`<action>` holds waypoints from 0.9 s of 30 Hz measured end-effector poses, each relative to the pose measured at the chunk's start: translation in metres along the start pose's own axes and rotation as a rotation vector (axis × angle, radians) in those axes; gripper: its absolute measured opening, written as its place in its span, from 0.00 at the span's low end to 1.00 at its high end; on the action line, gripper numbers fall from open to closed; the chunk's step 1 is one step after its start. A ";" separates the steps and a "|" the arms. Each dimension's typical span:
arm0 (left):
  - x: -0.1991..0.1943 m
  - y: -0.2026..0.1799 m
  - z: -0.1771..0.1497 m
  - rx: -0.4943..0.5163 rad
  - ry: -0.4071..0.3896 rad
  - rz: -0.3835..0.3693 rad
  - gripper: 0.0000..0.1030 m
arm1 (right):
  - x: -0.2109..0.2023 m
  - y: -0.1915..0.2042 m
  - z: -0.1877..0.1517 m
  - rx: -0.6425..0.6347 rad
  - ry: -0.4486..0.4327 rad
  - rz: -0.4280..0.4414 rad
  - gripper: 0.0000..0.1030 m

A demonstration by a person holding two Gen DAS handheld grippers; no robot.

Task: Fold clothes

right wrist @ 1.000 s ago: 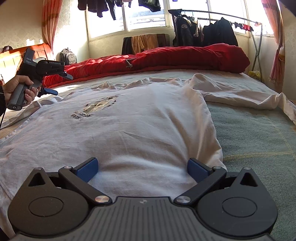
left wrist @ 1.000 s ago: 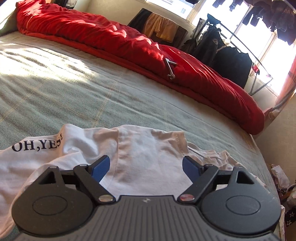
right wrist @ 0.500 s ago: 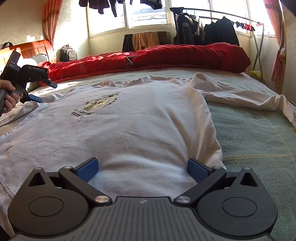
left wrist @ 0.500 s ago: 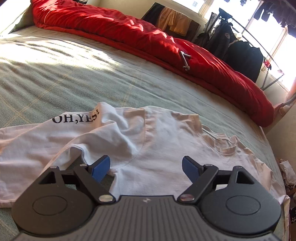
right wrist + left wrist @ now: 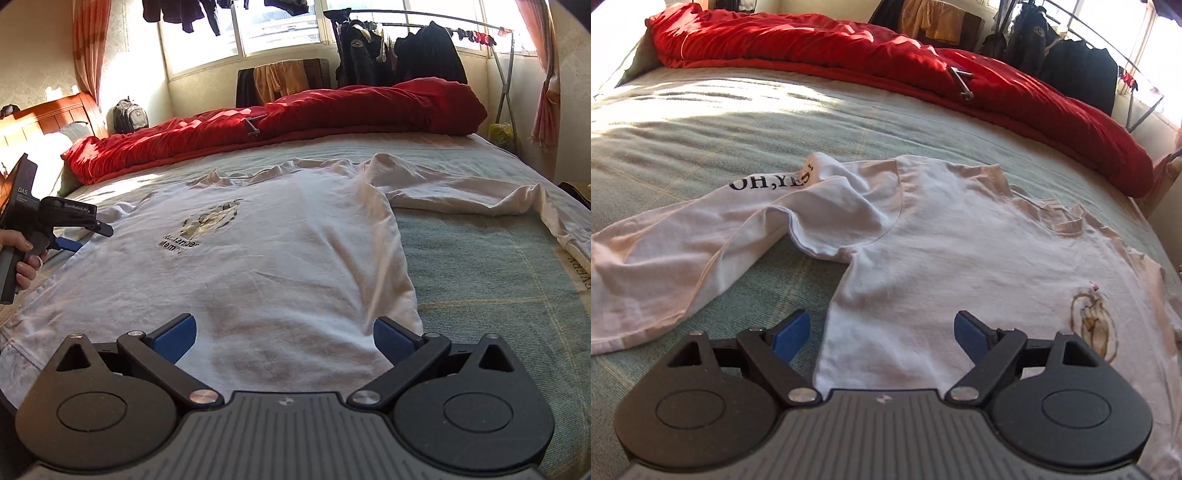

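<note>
Bed (image 5: 480,280) bare rt of shirt (image 5: 277,266) hem, both tongs (image 5: 284,338) agape

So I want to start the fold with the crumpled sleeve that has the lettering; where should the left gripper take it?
Probably at the sleeve cuff end, far left in the left wrist view, where it lies flat on the bedspread. Come in low from the outer side with the open left gripper and pinch the edge; the bunched shoulder fold offers no clean edge.

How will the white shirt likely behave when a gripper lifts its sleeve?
The shirt is probably floppy: its sleeve lies rumpled on the bed. It likely drapes and drags, not lifting whole. Thin cloth suggests it is light.
</note>
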State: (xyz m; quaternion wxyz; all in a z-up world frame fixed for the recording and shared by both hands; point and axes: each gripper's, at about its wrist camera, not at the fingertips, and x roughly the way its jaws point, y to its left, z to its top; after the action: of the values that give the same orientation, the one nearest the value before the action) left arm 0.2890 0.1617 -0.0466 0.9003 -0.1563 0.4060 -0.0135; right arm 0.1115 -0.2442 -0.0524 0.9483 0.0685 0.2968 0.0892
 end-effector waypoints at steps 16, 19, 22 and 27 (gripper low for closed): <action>-0.054 -0.015 -0.077 -0.006 0.053 -0.119 0.86 | -0.034 0.025 -0.006 0.002 0.004 0.067 1.00; -0.064 -0.019 -0.079 -0.017 0.056 -0.053 0.85 | -0.041 0.018 -0.008 0.035 0.006 0.063 1.00; -0.078 -0.038 -0.081 0.047 0.035 -0.097 0.86 | -0.042 0.017 -0.013 0.053 0.024 0.070 1.00; -0.083 -0.080 -0.079 0.145 0.014 -0.212 0.86 | -0.041 0.019 -0.019 0.056 0.048 0.066 1.00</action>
State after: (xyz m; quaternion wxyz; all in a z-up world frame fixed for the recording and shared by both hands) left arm 0.1834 0.0772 -0.0117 0.8999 -0.1329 0.3915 -0.1389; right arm 0.0649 -0.2334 -0.0415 0.9352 0.1025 0.3194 0.1139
